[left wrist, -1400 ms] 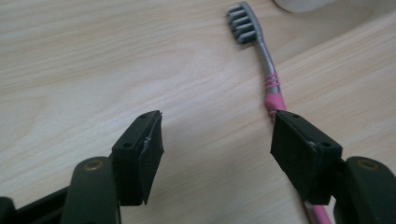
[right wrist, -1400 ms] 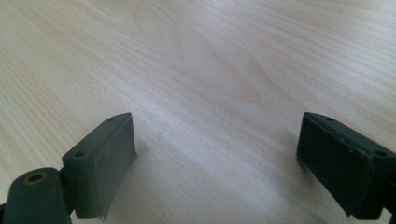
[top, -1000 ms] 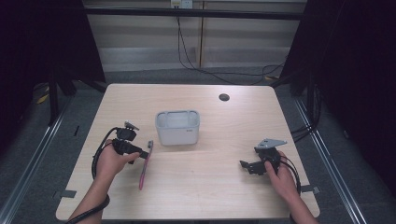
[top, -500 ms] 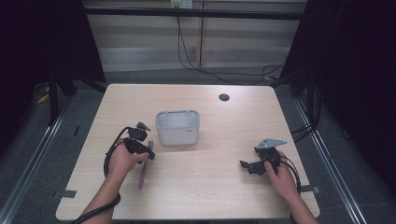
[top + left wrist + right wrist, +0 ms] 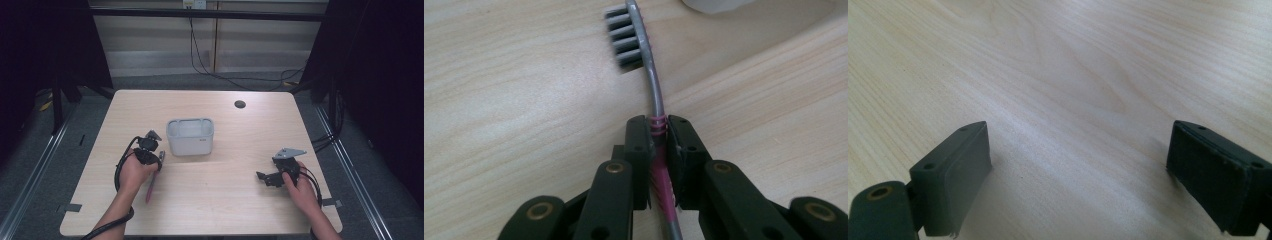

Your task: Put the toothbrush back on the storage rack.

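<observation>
A pink and grey toothbrush [image 5: 151,189] lies on the light wood table [image 5: 235,205], left of centre, its dark bristle head [image 5: 628,39] toward the tub. My left gripper [image 5: 156,158] has just been closing and is now shut on the ribbed pink neck of the toothbrush [image 5: 657,95], with both black pads pressed against it. In the left gripper view the left gripper [image 5: 658,127] clamps the handle low over the tabletop. My right gripper [image 5: 264,178] rests on the table at the right, open, and its pads [image 5: 965,165] stand wide apart over bare wood.
A pale grey rectangular tub [image 5: 190,123] stands at mid-table, just right of the left gripper, and its base edge [image 5: 716,4] is close beyond the bristles. A dark round cable hole [image 5: 240,104] sits near the far edge. Dark floor surrounds the table.
The left hand has shifted right, toward the tub, and its jaws have shut on the toothbrush's neck. The right hand has stayed put.
</observation>
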`<state>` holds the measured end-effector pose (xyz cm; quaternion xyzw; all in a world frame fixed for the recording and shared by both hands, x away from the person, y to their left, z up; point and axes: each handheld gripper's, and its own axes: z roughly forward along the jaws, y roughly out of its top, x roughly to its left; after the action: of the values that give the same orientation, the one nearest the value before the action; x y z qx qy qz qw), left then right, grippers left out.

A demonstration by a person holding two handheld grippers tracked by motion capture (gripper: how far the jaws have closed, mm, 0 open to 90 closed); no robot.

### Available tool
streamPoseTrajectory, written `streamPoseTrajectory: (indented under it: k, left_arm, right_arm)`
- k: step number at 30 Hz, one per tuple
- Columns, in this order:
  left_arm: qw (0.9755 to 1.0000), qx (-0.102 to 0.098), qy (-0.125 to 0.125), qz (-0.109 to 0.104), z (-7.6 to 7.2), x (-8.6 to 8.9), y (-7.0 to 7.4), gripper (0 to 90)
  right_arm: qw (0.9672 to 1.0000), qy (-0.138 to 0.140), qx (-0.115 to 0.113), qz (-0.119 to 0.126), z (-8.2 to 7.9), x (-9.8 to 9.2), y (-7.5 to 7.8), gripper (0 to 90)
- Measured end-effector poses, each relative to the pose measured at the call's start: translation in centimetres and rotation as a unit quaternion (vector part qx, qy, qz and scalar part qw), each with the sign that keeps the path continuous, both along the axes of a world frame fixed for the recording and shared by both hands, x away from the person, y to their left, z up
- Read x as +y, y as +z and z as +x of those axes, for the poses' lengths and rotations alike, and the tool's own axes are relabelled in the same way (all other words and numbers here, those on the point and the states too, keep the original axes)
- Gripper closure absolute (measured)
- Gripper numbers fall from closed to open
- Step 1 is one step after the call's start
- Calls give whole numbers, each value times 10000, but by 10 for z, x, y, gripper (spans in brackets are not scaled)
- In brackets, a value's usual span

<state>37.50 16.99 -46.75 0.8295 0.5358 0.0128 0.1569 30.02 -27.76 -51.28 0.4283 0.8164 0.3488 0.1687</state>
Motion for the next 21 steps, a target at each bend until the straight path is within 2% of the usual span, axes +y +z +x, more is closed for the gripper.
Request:
streamPoseTrajectory:
  k: [5,8,11,15,19,21]
  left_arm:
    - [9995,-71,148,-255,0,7,10,807]
    - [9992,-137,135,-356,0,10,17,807]
    - [9980,-189,178,-571,-1,13,23,809]
    - [9971,-261,202,-686,-2,16,27,809]
    - [9949,-375,259,-898,-3,22,36,809]
    - [9946,-416,262,-910,-4,24,38,810]
  right_arm:
    - [10000,2,0,-1,0,0,0,99]
    - [10000,2,0,2,0,0,0,99]
    - [10000,5,-1,10,0,0,0,99]
    - [10000,5,0,7,0,0,0,99]
    - [10000,5,-1,7,0,0,0,99]
    - [10000,1,2,-1,0,0,0,99]
